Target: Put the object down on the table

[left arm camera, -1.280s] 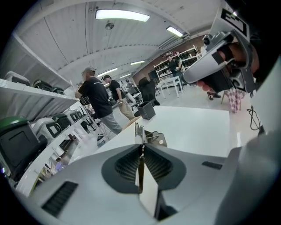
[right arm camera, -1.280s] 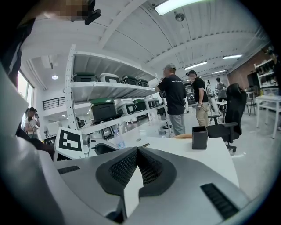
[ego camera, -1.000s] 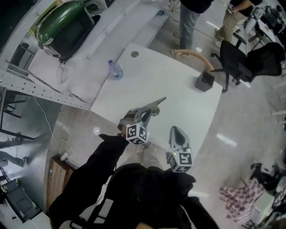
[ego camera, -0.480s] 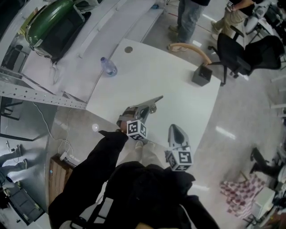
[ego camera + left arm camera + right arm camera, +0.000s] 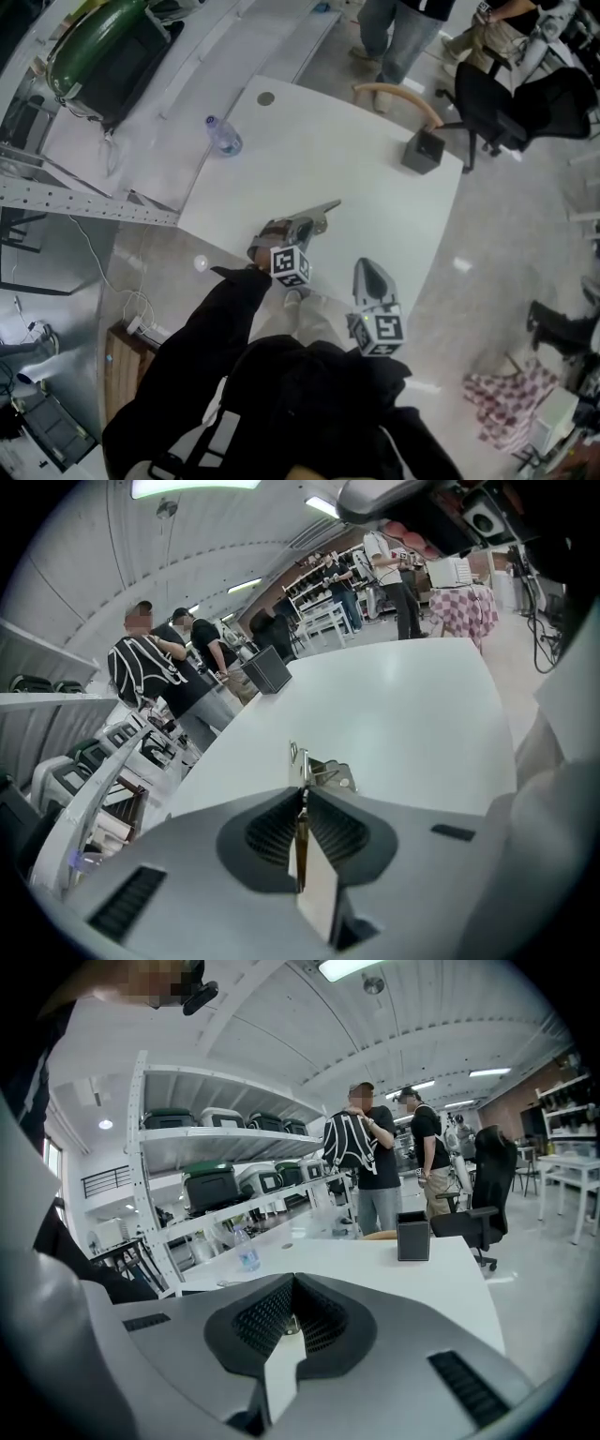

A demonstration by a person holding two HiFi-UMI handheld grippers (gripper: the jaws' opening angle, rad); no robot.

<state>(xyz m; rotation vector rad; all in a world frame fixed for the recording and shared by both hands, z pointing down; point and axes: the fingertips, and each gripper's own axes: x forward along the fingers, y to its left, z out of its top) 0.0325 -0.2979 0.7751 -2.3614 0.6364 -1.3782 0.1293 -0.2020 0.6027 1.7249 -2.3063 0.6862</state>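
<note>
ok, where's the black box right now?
Head view: the black box sits at the far right edge of the white table, beside the curved wooden piece.

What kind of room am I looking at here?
Probably a lab or workshop: metal shelving loaded with storage cases, a big white table, and an office chair on an open floor.

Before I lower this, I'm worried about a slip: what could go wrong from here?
The thin metal object is pinched only at one end by the left gripper, so it might pivot as its tip touches down. It is also close to the front edge of the table; released here, it could slide off.
</note>
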